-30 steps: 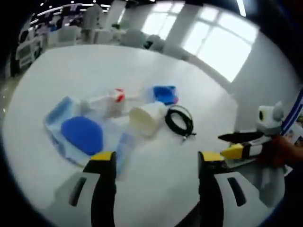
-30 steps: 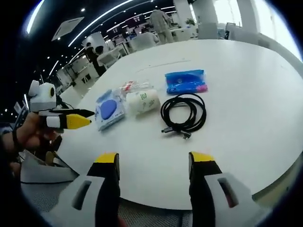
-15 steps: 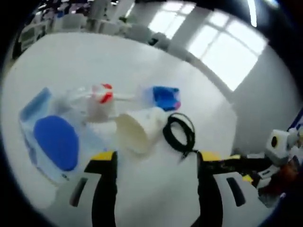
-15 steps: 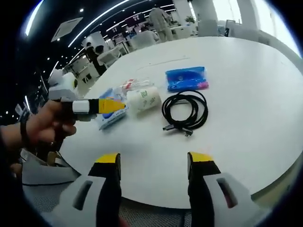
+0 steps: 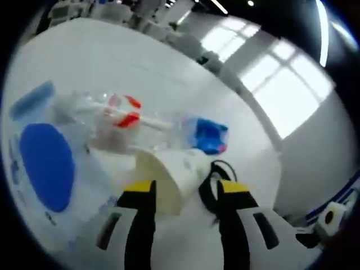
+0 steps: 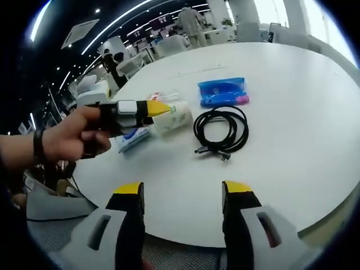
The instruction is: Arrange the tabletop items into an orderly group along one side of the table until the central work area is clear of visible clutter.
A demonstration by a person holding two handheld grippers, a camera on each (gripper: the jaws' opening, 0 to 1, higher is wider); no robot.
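Note:
A white paper cup (image 5: 169, 174) lies on its side on the white table (image 5: 84, 62), its mouth just ahead of my left gripper (image 5: 187, 190), which is open and close over it. Right of the cup sits a coiled black cable (image 5: 211, 181). Beyond are a blue packet (image 5: 208, 135), a clear bag with red print (image 5: 121, 112) and a blue round pad in a clear pack (image 5: 48, 166). In the right gripper view a hand holds the left gripper (image 6: 138, 109) at the cup (image 6: 179, 117), beside the cable (image 6: 222, 129) and blue packet (image 6: 222, 93). My right gripper (image 6: 183, 191) hangs open off the near table edge.
The table's right half (image 6: 304, 118) is bare. Chairs (image 6: 169, 48) and desks stand beyond its far edge, with a person (image 6: 191, 22) far back. A grey bundle (image 6: 45, 205) lies below the near left edge. Bright windows (image 5: 281, 84) line the far wall.
My left gripper has moved forward over the table to the cup, and its jaws have narrowed a little. The right gripper has stayed in place, open.

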